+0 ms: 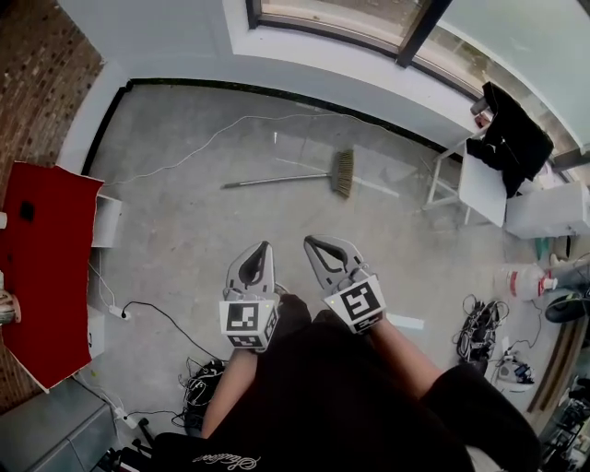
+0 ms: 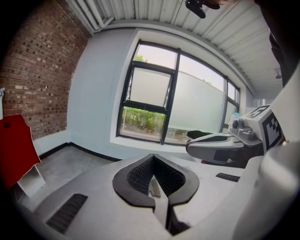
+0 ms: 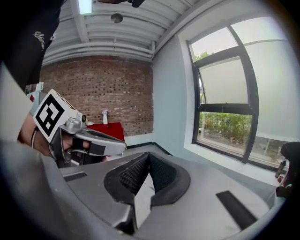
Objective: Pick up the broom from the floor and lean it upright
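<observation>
I hold both grippers in front of me, low over the grey floor [image 1: 184, 230], side by side and near each other. My left gripper [image 1: 266, 246] has its jaws together, tip against tip, and nothing is between them. In the left gripper view the dark ribbed pads [image 2: 138, 176] meet at the tips. My right gripper [image 1: 312, 241] is the same: its jaws are closed together and empty. Both point away from me and a little downward, toward the far wall with the window [image 1: 350, 23].

The broom [image 1: 286, 178] lies flat on the floor on the far side, well apart from both grippers. Its handle runs to the left and its bristle head [image 1: 344, 172] is at the right end. A thin white cable [image 1: 207, 140] lies on the floor beyond the handle. At the left stands a red table [image 1: 46, 277]. At the far right a white chair [image 1: 479, 189] carries dark clothing [image 1: 512, 138]. Black cables [image 1: 198, 378] lie on the near floor at the left.
</observation>
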